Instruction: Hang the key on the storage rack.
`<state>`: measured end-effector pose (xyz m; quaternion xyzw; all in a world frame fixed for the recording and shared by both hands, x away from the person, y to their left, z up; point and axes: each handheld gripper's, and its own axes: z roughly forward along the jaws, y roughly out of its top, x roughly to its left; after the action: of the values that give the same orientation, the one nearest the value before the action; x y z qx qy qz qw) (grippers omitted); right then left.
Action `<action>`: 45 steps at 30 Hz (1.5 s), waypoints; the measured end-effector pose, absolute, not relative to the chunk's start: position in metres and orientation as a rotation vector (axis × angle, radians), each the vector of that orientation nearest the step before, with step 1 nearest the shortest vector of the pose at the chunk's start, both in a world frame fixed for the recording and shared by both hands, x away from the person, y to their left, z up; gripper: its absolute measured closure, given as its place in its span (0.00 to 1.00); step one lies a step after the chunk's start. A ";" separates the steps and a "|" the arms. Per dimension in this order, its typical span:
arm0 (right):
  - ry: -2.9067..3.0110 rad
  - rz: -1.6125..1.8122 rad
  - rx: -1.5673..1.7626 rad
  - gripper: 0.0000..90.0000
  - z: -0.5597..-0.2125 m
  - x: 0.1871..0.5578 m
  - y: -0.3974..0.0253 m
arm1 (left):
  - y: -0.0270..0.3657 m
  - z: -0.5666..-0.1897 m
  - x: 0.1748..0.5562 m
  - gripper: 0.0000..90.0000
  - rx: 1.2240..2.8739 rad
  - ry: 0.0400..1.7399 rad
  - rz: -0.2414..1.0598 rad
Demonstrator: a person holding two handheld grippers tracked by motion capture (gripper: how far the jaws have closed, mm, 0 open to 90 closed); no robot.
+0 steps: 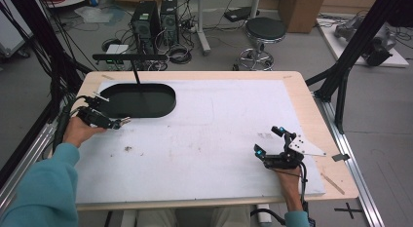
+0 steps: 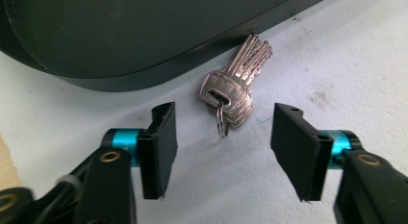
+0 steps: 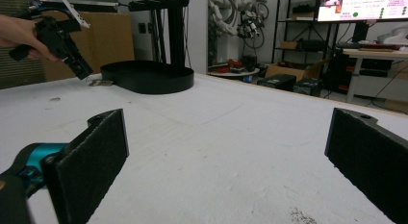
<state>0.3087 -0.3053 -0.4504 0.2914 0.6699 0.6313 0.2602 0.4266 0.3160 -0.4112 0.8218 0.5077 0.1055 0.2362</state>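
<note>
Keys [image 2: 233, 92]: small bunch of flat silver metal keys on a thin wire split ring, blades fanned out. They lie on the white worktop cover [image 1: 219, 134], blade tips touching or slipping just under the lower edge of the black stand base [image 1: 139, 100]; can't tell which. The base is a matte black oval slab with a low straight wall; a thin black post rises from it to a flat crossbar. The cover is matte, slightly rough, with dirt specks and scuffs; the worktop [image 1: 311, 115] under it is pale wood with rounded corners.

Left hand-held gripper [image 2: 223, 147]: wide open, holding nothing. Black flat rectangular pads [image 2: 161, 147] on cyan anodised mounts sit either side of the key ring, just short of the bunch, no contact. In the high view it sits at the near-left rim of the base [image 1: 104, 116].

Right hand-held gripper [image 3: 226, 161]: fully spread, empty, foam-like black pads just above bare cover, well apart from the keys. High view puts it near the worktop's right edge [image 1: 275, 146], grey triangular plate on top.

The left gripper view gives the key detail; the high view shows them as a faint glint at best. The right gripper view shows the base side-on, its wall height, and the other hand-held gripper tilted down beside it.
</note>
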 end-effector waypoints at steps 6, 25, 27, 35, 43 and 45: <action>1.816 1.711 0.787 0.01 -0.450 0.309 -0.305 | 0.317 -0.411 0.427 0.64 2.248 1.405 0.270; 1.814 1.710 0.787 0.01 -0.450 0.309 -0.305 | 0.317 -0.413 0.429 0.86 2.235 1.434 0.233; 1.814 1.710 0.788 0.01 -0.450 0.309 -0.305 | 0.316 -0.413 0.429 0.87 2.232 1.436 0.231; 1.813 1.711 0.788 0.01 -0.450 0.309 -0.305 | 0.316 -0.414 0.430 0.92 2.235 1.444 0.227; 1.813 1.710 0.789 0.01 -0.450 0.309 -0.305 | 0.316 -0.414 0.430 0.95 2.240 1.446 0.222; 1.814 1.710 0.788 0.01 -0.450 0.309 -0.305 | 0.316 -0.414 0.430 0.96 2.240 1.445 0.223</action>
<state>0.3088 -0.3053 -0.4504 0.2910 0.6698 0.6315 0.2606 0.4297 0.3159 -0.4138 0.8147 0.5256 0.0810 0.2312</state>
